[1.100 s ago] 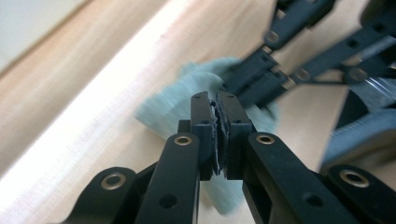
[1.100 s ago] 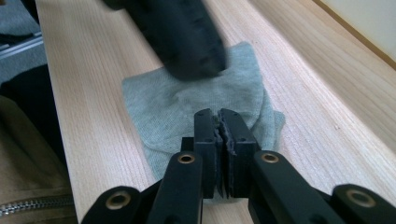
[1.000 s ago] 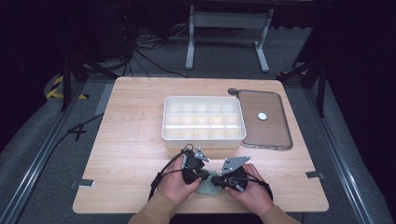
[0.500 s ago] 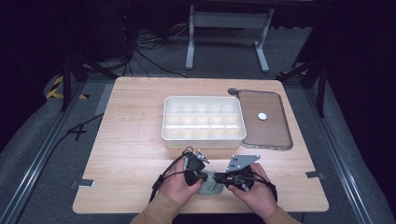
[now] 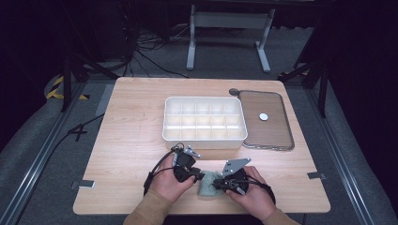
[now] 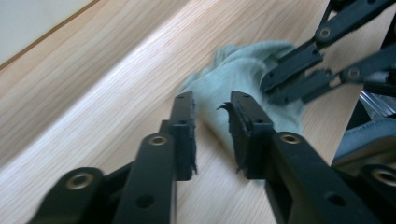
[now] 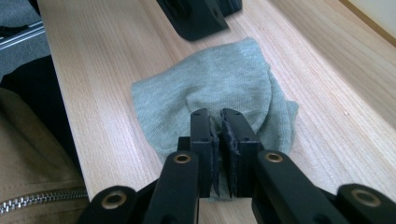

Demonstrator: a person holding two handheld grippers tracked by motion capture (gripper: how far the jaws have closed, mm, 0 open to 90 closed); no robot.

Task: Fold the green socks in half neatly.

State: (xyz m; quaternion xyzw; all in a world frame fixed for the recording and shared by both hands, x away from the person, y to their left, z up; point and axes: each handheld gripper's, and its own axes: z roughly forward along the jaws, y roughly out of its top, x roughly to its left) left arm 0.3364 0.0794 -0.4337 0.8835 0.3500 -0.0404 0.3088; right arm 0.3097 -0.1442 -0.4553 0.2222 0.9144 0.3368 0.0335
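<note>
One light wooden table [image 5: 131,140], dark room around it, grey carpet floor, cables and a metal stand base [image 5: 227,21] behind. On the far half sits a white compartment tray [image 5: 204,123], divided into a grid of small cells; I can't make out anything in them. Just right of it lies its clear lid [image 5: 270,123], flat, with a small white round spot on it.

Near the front edge lies a crumpled grey-green sock [image 5: 208,184], between my two hands. My right gripper [image 7: 219,122] is pinched down on the sock's near edge, jaws almost together with fabric between them. My left gripper [image 6: 211,109] sits just at the sock's other side, jaws narrowly apart, nothing between them, tips low over the wood beside the fabric. Tan sleeves come in from the bottom edge.
</note>
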